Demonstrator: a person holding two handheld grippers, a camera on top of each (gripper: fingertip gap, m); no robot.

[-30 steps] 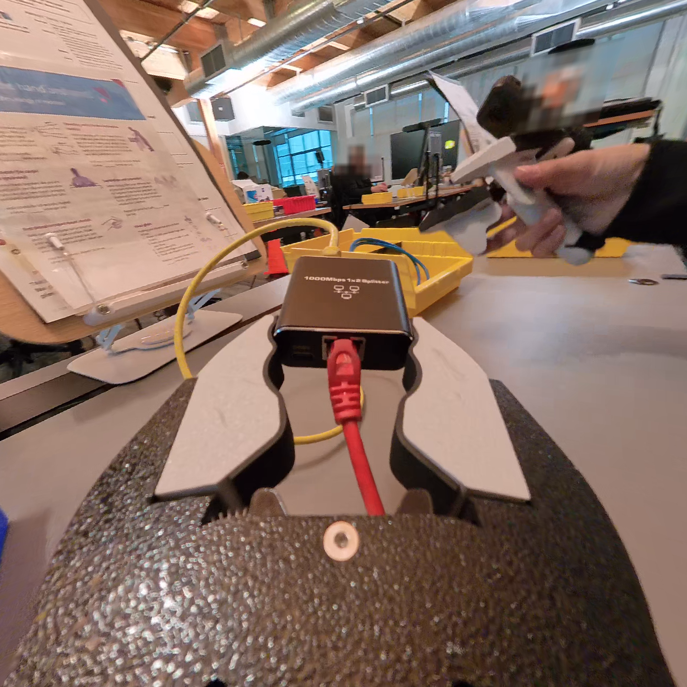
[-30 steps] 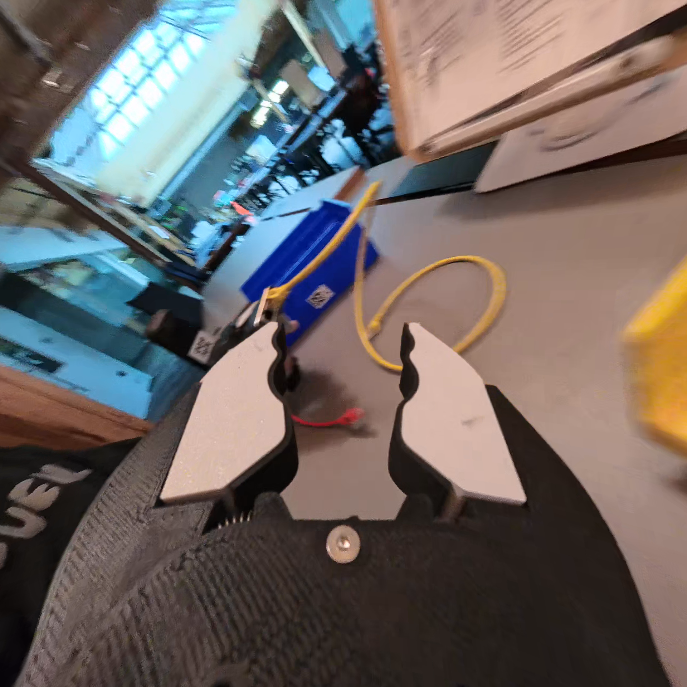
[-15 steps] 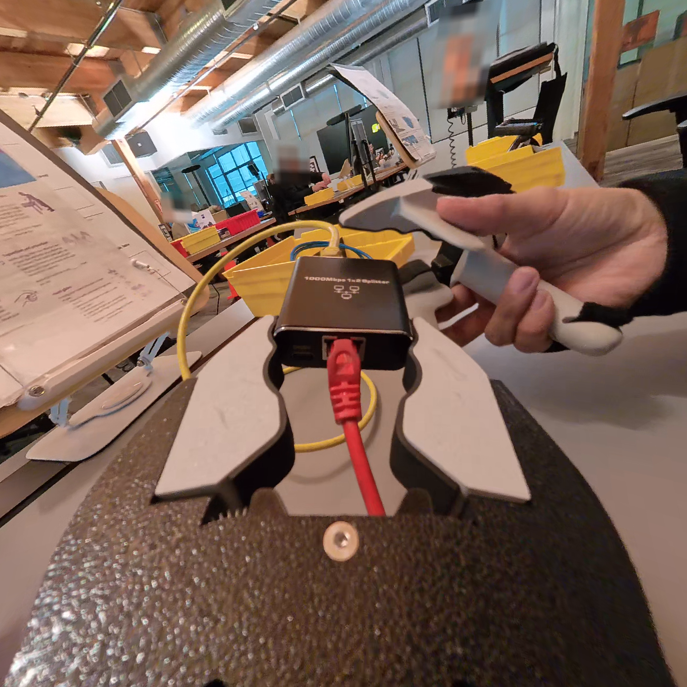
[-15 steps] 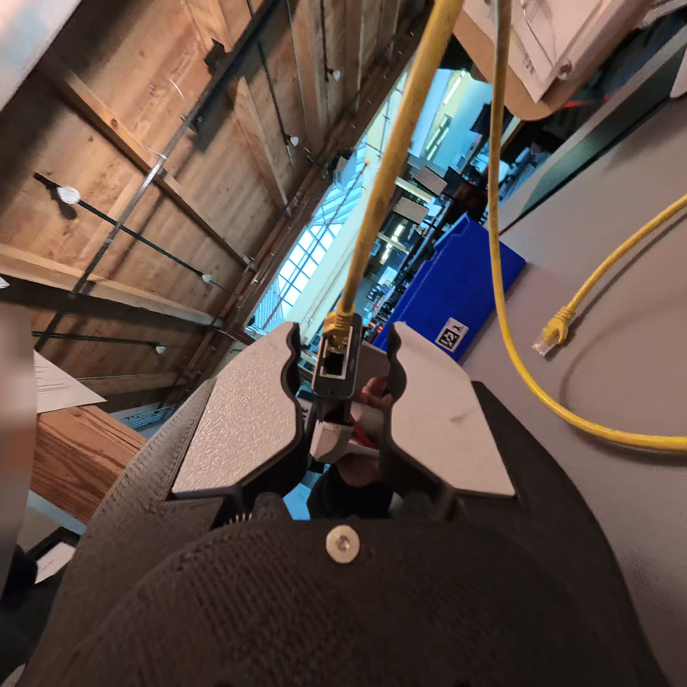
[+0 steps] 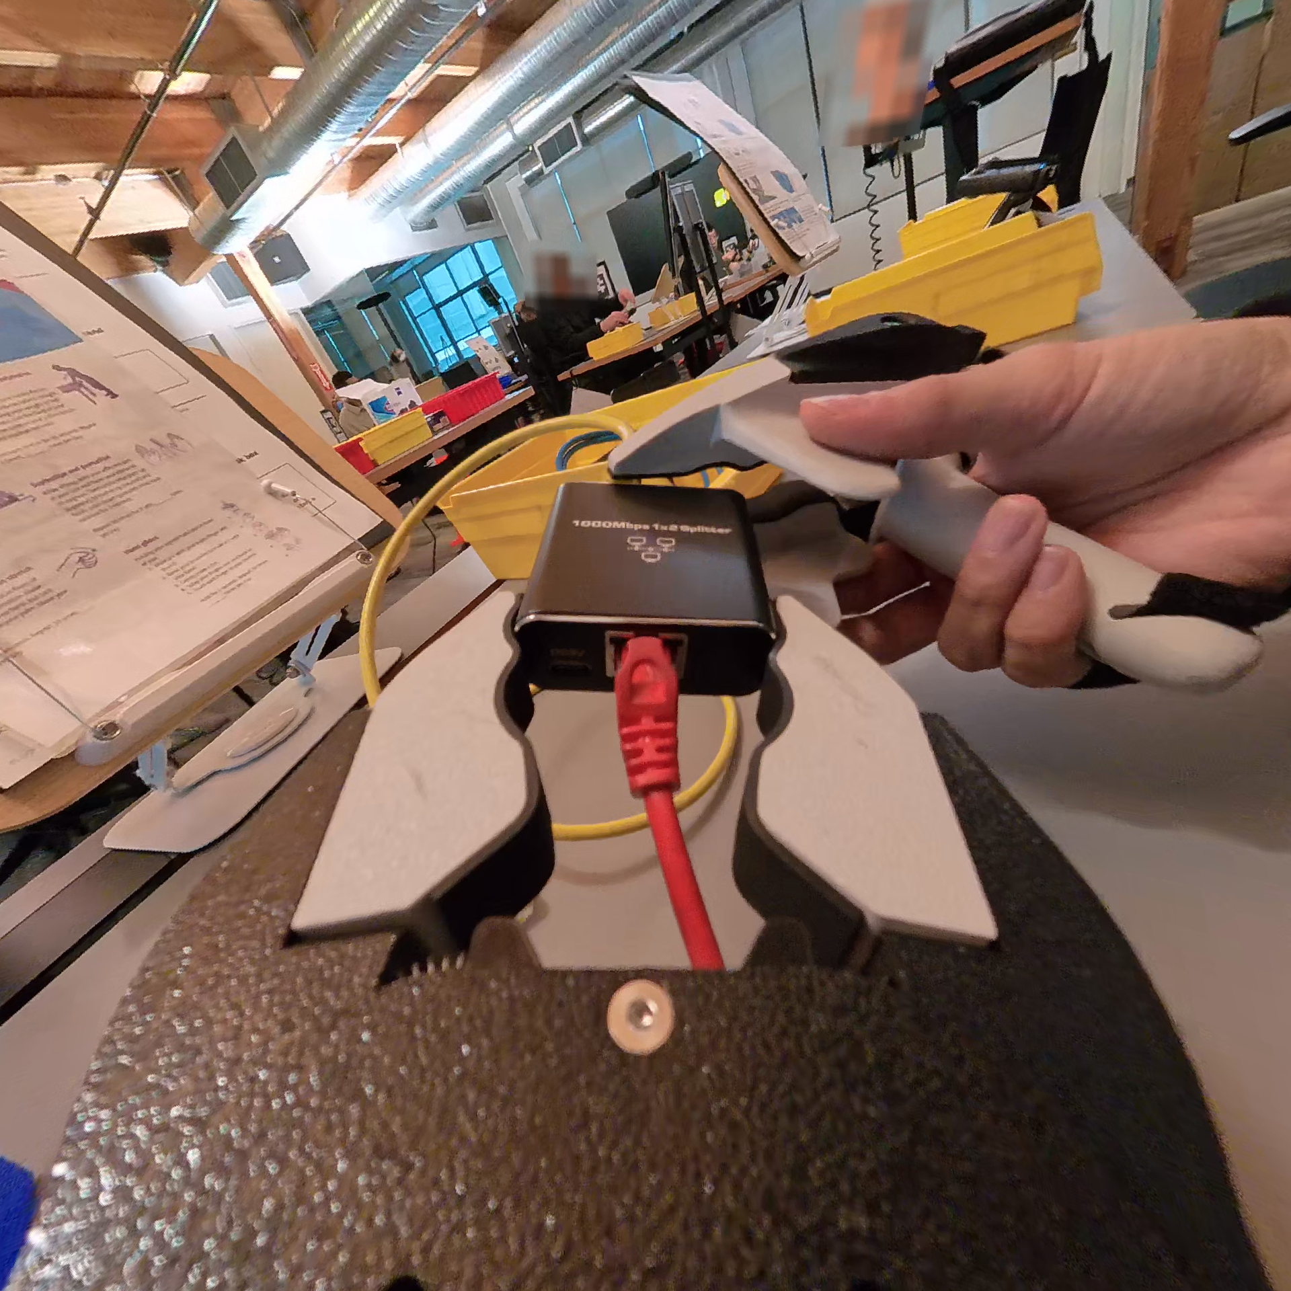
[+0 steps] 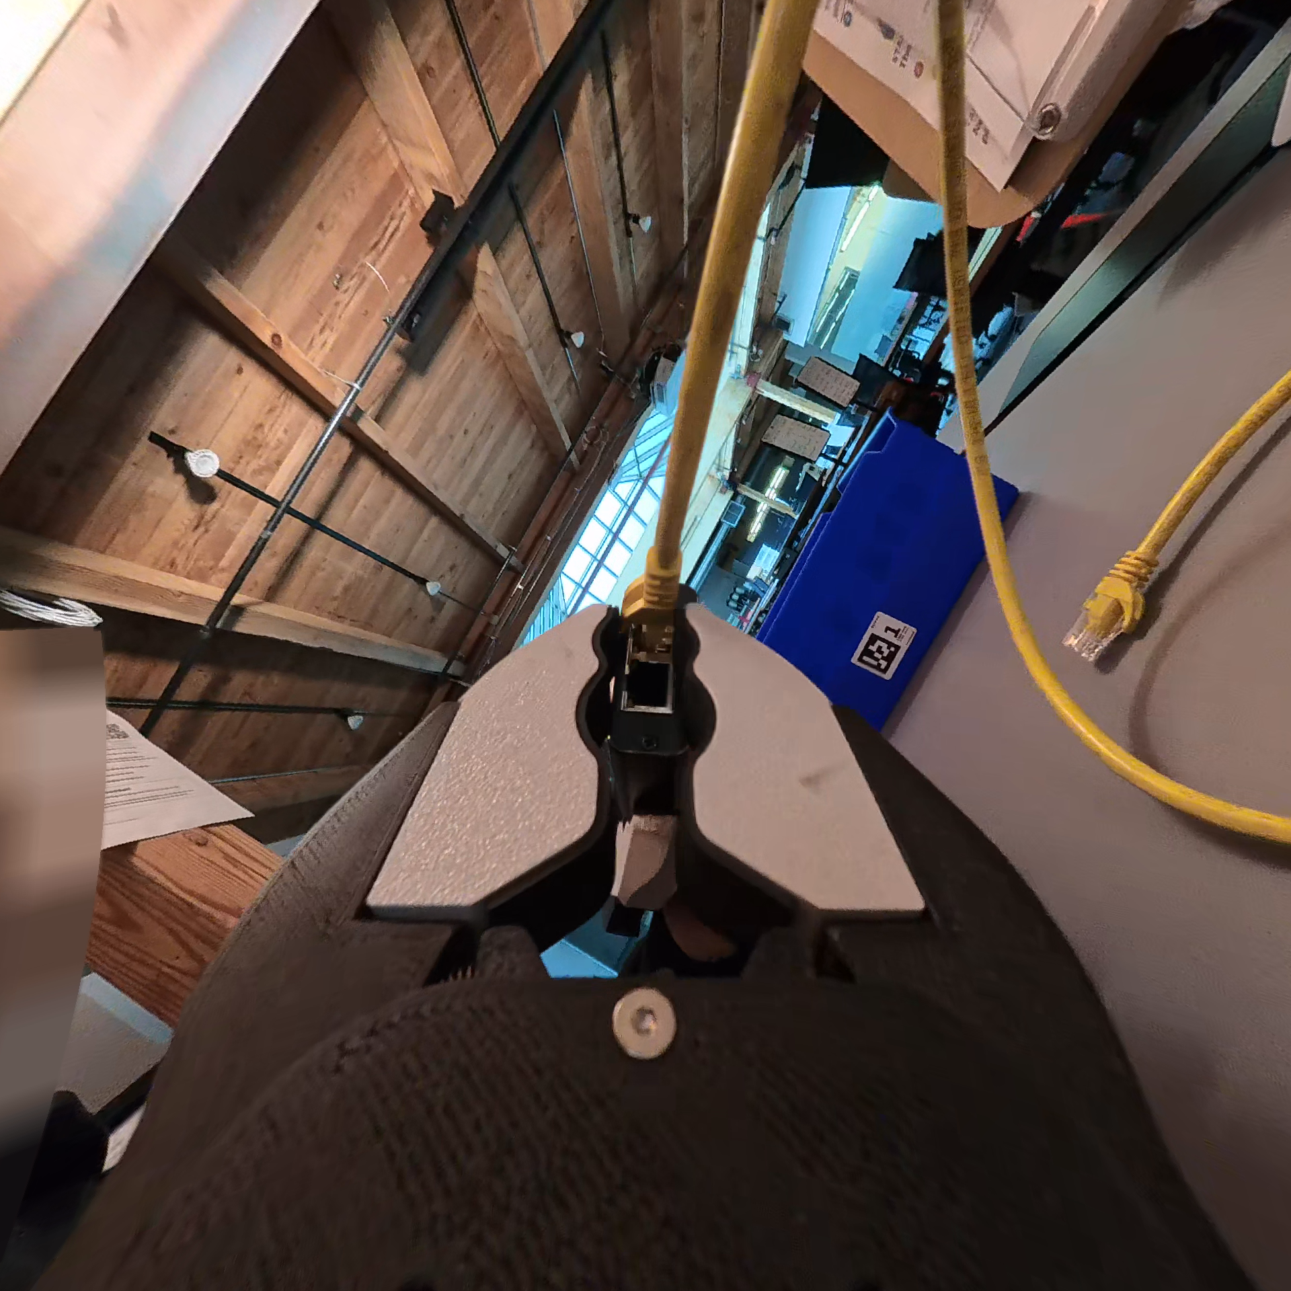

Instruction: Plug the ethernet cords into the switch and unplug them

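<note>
Switch (image 5: 646, 559), a small black box, sits clamped by its sides between the left gripper (image 5: 643, 632) fingers, lifted above the grey table (image 5: 1090, 782). Right gripper (image 6: 646, 670) pinches its far end top and bottom (beside a vacant port). Red cord (image 5: 653, 712) fills the near port; yellow cord (image 6: 705, 293) loops from the far one.
</note>
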